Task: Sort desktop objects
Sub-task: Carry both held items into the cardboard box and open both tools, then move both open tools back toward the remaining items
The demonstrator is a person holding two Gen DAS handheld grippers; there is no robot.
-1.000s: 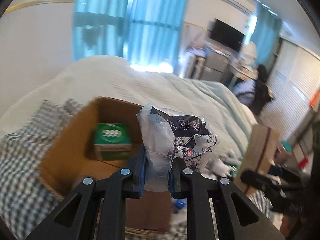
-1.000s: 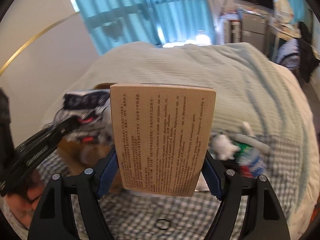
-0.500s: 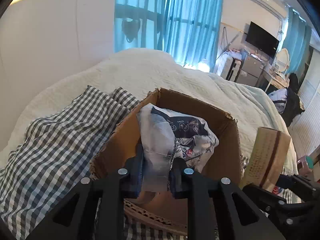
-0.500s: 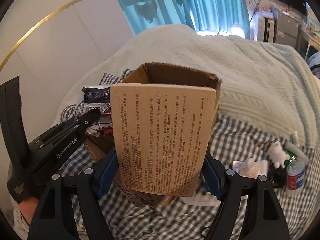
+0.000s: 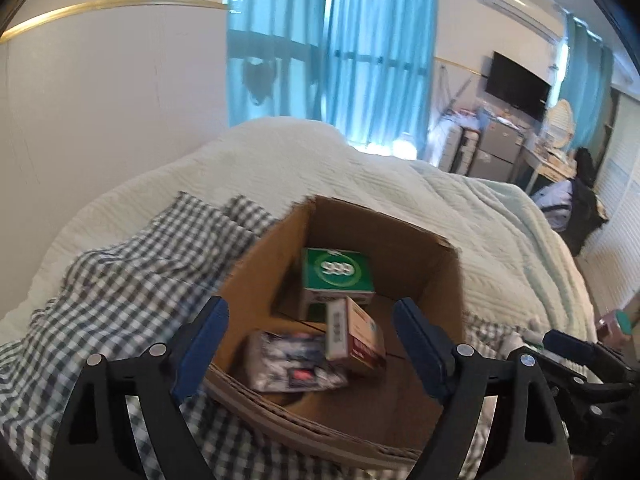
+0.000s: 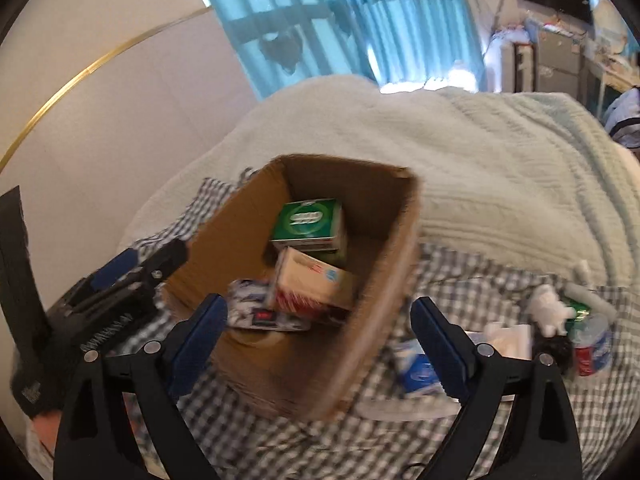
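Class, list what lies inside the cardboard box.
Inside the cardboard box: a green carton, a tan medicine carton and a crumpled printed packet. Anything beneath them is hidden.

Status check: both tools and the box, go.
Left tool and right tool opening, nothing between pads. Plastic packet and tan carton in cardboard box. Nothing blocking.

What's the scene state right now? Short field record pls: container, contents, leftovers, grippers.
container: cardboard box, open top, on checked cloth
contents: green box, tan and red box, crumpled plastic bag
leftovers: white figure, can, blue and white packet on cloth beside box
left gripper: jaws opening, nothing between
right gripper: jaws opening, nothing between
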